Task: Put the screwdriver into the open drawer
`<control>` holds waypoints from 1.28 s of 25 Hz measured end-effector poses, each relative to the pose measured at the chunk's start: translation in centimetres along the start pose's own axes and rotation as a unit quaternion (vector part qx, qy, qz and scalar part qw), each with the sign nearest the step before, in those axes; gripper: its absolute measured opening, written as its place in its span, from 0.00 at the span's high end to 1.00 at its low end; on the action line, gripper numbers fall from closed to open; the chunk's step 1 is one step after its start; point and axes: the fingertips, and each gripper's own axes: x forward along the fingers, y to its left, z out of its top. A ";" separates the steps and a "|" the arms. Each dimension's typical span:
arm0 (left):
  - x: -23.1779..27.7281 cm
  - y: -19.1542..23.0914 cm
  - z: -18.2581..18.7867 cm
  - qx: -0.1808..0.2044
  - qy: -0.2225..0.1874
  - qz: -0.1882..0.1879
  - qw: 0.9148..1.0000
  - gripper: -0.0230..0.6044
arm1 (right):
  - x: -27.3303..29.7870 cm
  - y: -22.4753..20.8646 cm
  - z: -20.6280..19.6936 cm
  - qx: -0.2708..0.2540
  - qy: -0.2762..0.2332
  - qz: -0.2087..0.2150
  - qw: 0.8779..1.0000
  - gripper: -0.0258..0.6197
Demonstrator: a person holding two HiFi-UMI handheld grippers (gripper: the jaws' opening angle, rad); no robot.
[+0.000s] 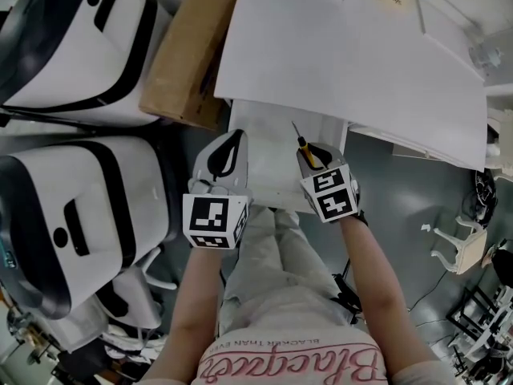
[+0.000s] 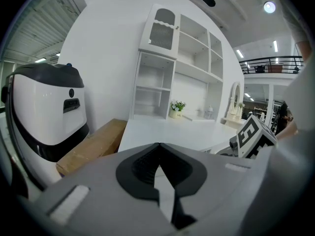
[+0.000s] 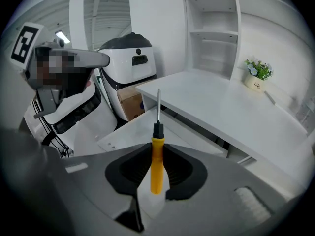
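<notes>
The screwdriver (image 1: 302, 144) has a yellow handle and a thin metal shaft. My right gripper (image 1: 309, 152) is shut on the handle, and the shaft points forward and down over the open white drawer (image 1: 264, 163). In the right gripper view the screwdriver (image 3: 156, 161) stands upright between the dark pads, with the drawer (image 3: 133, 132) below its tip. My left gripper (image 1: 232, 139) hangs beside it over the drawer's left part, shut with nothing in it. Its tips (image 2: 158, 146) meet in the left gripper view.
The drawer sticks out from under a white desk (image 1: 353, 54) that carries a small potted plant (image 3: 257, 75) and a white shelf unit (image 2: 177, 68). A cardboard box (image 1: 188, 54) leans at the desk's left. Two white-and-black machines (image 1: 72, 38) (image 1: 72, 215) stand further left.
</notes>
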 end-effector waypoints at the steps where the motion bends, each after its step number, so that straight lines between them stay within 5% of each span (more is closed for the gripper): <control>1: 0.1 0.0 -0.1 0.000 0.002 0.000 1.000 0.94 | 0.4 -0.1 -0.1 0.001 0.006 0.002 1.000 0.84; 32: 2.7 0.0 -1.1 0.056 0.020 -0.028 0.998 0.94 | 12.4 0.5 -6.1 -0.038 0.164 0.036 0.985 0.84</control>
